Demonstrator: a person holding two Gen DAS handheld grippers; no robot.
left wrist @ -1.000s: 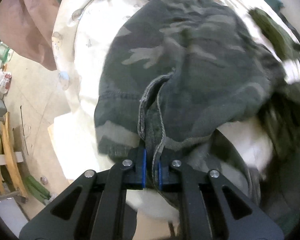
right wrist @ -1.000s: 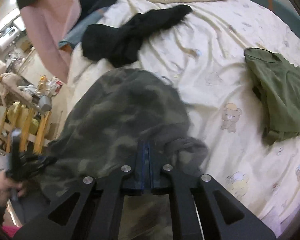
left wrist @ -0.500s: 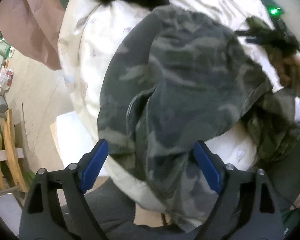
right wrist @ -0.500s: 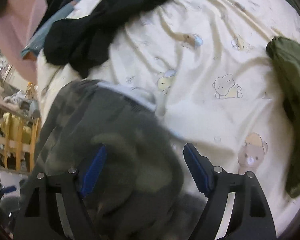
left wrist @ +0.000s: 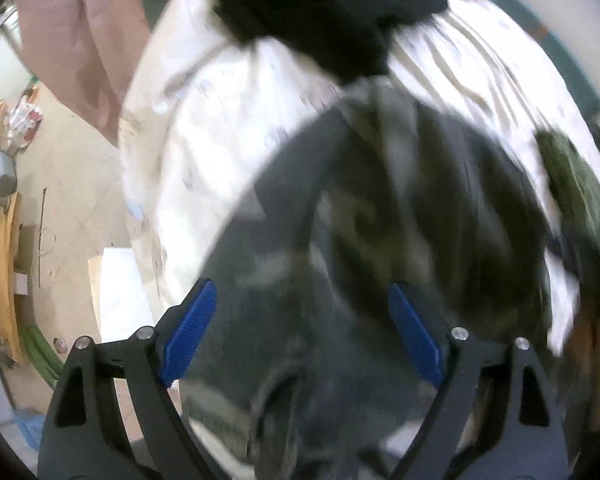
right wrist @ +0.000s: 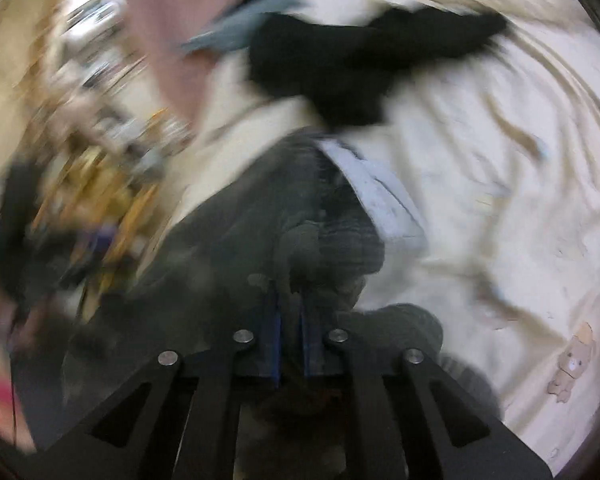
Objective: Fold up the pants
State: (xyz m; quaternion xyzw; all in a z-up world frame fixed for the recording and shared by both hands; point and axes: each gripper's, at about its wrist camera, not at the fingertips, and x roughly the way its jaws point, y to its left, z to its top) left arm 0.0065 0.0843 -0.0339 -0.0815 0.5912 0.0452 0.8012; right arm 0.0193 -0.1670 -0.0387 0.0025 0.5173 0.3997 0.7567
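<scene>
Camouflage pants (left wrist: 380, 240) lie on the bed (right wrist: 500, 200); your left gripper (left wrist: 300, 332) gapes above them, your right gripper (right wrist: 290, 344) is closing, pinching their fabric.

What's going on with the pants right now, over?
Left gripper open, above camo pants. Right gripper closing, pants fabric between the pads. Black garment beyond, not blocking. Over.

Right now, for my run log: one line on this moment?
left gripper: open above camo pants | right gripper: closing on pants | surface: bed sheet
</scene>
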